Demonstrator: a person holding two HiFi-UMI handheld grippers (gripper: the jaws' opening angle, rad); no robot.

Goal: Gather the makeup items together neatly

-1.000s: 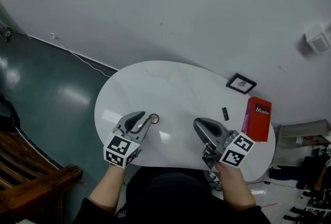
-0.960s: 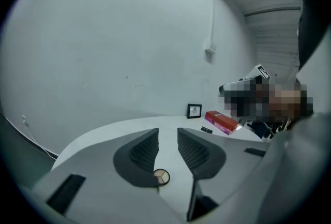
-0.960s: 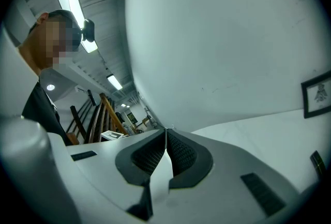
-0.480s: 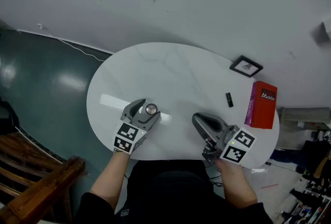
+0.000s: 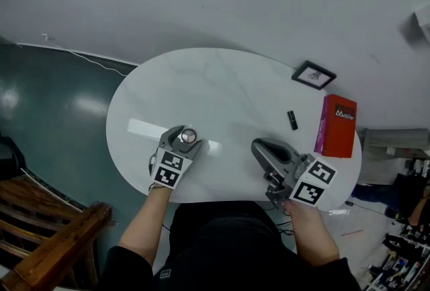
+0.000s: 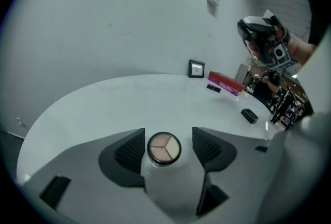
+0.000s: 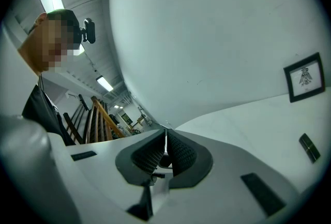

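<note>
My left gripper (image 5: 183,138) has just been opening its jaws. They now stand wide apart, and a round compact (image 6: 164,147) sits on the table (image 5: 215,81) between them, clear of both pads. My right gripper (image 7: 165,141) has its jaws pressed together on nothing and hangs over the near edge of the table. Beyond it and a little to its right lies a small black tube (image 5: 291,119), then a red box (image 5: 334,127), and a framed picture (image 5: 314,74) farther back.
</note>
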